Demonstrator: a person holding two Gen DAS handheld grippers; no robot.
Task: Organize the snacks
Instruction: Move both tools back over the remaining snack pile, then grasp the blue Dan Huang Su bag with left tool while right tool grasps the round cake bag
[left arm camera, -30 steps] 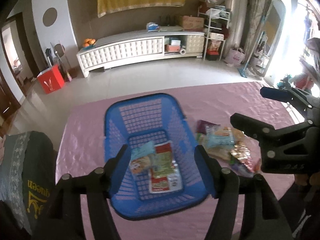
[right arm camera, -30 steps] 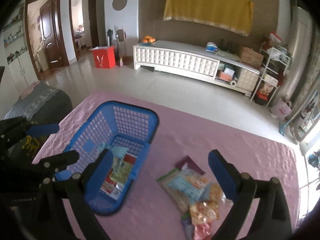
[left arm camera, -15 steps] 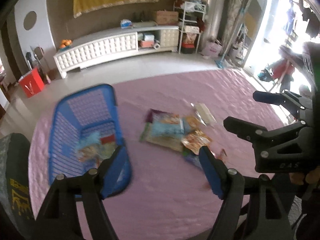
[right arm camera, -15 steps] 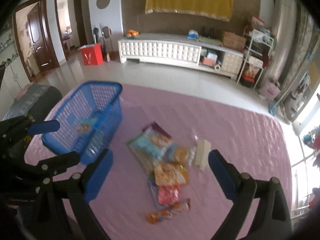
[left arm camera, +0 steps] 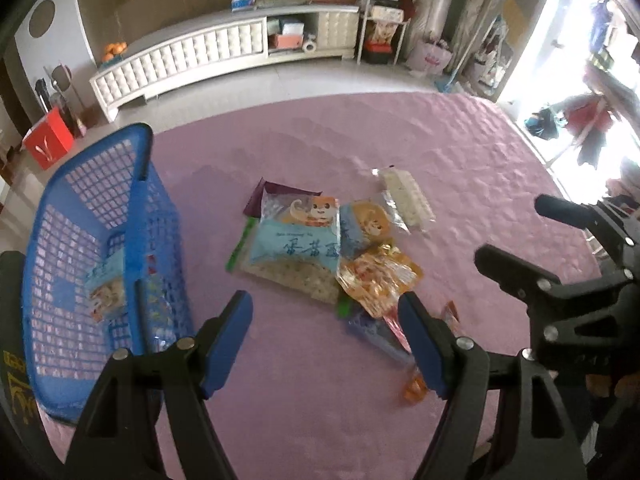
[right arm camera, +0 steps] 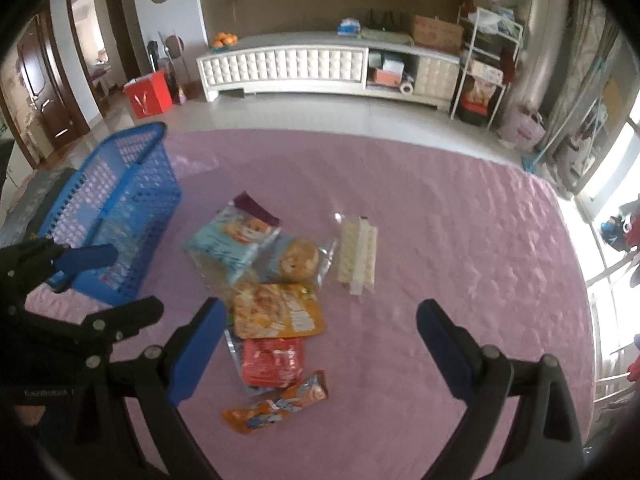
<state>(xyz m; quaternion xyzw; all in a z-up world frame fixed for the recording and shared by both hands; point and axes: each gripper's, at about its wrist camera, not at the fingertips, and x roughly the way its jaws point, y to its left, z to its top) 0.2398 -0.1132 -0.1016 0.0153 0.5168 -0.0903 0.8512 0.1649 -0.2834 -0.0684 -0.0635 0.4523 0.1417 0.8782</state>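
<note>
A: Snack pile (left arm camera: 340,256) position? Basket (left arm camera: 92,256)?
B: Pile mid-table, right of basket. Left gripper (left arm camera: 326,344) spread, empty; orange packet (left arm camera: 378,276) lies just beyond its right finger.
A: Right gripper (right arm camera: 320,348)?
B: Spread, empty, above the pile's near end.

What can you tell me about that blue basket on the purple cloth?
The blue basket is a rectangular plastic crate with lattice walls and floor and a solid rim. It stands upright on the pink-purple tablecloth, left of the loose snack pile and apart from it. A few snack packets lie inside. No fingers touch it.
</note>
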